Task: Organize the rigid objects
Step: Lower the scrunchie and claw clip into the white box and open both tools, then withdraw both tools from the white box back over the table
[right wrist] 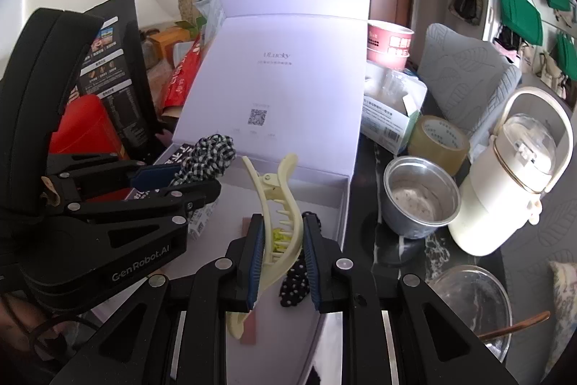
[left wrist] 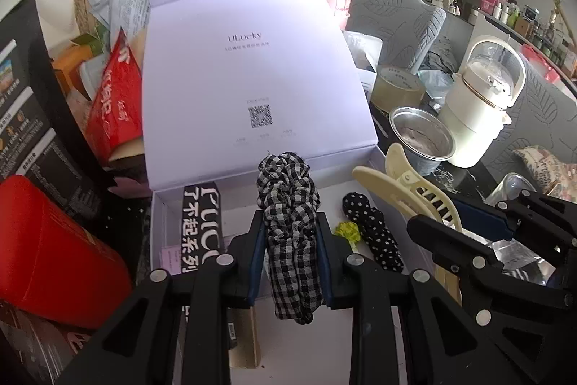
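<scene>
You have the white box (left wrist: 252, 78) open in front of you, its lid propped up behind the tray so both hands can come in from the near side. Everything else on the table is crowded against it: the red canister (left wrist: 54, 255) at the left, the cream kettle (right wrist: 505, 190) and steel cup (right wrist: 420, 197) at the right.

Inside the tray a black printed packet (left wrist: 198, 226) lies at the left, and a polka-dot scrunchie (left wrist: 371, 233) with a small yellow-green hair tie (left wrist: 348, 231) lies at the right, so the middle of the floor is what seems free.

Your left gripper (left wrist: 292, 255) is clamped on the checked scrunchie (left wrist: 288, 204), pinched mid-length so it stands up between the pads over the tray. Your right gripper (right wrist: 279, 258) is closed across the cream claw clip (right wrist: 279, 204), gripping its curved body (the teeth face the far pad), which keeps it from swinging. It hangs over the right part of the tray, just above the dotted scrunchie
</scene>
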Demonstrator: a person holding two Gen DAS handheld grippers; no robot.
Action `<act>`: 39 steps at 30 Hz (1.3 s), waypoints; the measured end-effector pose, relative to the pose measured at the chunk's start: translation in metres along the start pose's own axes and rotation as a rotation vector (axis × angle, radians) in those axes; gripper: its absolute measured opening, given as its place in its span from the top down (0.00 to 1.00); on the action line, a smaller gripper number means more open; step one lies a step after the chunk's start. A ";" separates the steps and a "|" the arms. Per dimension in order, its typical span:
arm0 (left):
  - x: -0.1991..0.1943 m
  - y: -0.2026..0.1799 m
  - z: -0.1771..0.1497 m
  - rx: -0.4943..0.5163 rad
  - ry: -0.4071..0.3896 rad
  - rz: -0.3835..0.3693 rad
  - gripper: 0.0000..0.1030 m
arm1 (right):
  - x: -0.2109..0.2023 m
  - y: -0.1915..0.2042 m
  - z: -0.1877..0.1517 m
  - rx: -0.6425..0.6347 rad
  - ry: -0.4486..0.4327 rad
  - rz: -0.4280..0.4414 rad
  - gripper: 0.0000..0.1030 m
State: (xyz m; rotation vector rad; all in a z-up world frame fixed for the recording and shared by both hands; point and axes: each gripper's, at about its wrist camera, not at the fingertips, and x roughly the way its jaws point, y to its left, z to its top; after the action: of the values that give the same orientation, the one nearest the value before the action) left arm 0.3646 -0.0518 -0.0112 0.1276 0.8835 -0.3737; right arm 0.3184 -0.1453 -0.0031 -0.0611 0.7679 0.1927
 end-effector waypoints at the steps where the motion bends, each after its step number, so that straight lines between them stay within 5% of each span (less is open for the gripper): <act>1: 0.001 0.001 0.000 -0.007 0.009 -0.004 0.75 | -0.001 0.000 0.000 0.002 0.001 -0.003 0.79; 6: -0.006 0.001 0.001 -0.007 0.005 0.012 0.73 | -0.002 -0.003 0.001 0.003 0.011 -0.031 0.78; 7: -0.008 0.000 0.001 -0.003 0.000 0.024 0.67 | -0.003 -0.004 0.000 0.006 0.014 -0.032 0.77; 10: -0.012 -0.001 0.002 0.005 -0.019 0.072 0.26 | -0.004 -0.007 0.000 0.016 0.012 -0.032 0.68; 11: -0.014 0.000 0.002 0.005 -0.028 0.089 0.23 | -0.005 -0.007 0.000 0.016 0.010 -0.035 0.67; 39: -0.092 0.005 -0.004 -0.049 -0.119 0.130 0.23 | -0.070 0.014 0.009 -0.027 -0.095 -0.044 0.67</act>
State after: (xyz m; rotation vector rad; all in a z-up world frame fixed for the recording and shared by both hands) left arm 0.3108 -0.0218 0.0570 0.1161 0.7615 -0.2359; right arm 0.2725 -0.1409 0.0518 -0.0936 0.6691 0.1630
